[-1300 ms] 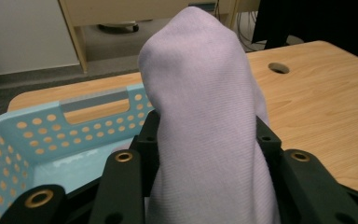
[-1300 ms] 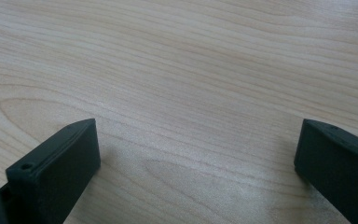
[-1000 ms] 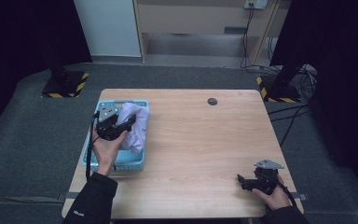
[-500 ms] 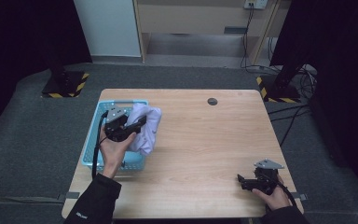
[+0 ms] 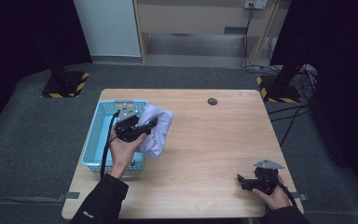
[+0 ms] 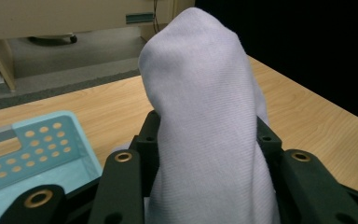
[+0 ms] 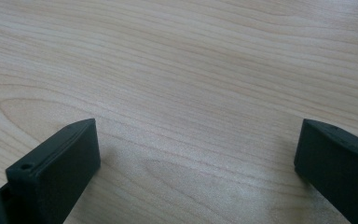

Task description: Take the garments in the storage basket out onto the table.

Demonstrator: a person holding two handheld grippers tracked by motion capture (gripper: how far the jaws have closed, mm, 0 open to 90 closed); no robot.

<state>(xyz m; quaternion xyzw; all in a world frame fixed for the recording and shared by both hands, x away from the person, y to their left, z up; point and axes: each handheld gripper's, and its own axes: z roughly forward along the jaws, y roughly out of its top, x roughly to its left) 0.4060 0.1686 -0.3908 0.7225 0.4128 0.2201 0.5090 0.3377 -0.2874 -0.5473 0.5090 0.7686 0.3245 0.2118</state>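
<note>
A pale lilac-white cloth (image 5: 157,129) hangs bunched from my left gripper (image 5: 150,124), which is shut on it above the right rim of the light blue basket (image 5: 98,133). The left gripper view has the cloth (image 6: 205,121) pinched between the two black jaws and draping over them, with a corner of the basket (image 6: 37,149) at lower left. My right gripper (image 5: 240,181) rests low at the table's near right corner, open. Its fingertips (image 7: 60,158) stand wide apart over bare wood with nothing between them.
The wooden table (image 5: 214,140) has a small dark round cap (image 5: 212,101) near its far edge. Black stands with yellow-striped bases (image 5: 65,84) sit on the grey floor behind the table, and cables (image 5: 298,112) trail at the right.
My left gripper has carried the cloth up and to the right, from inside the basket to over its right rim. The right gripper has stayed still.
</note>
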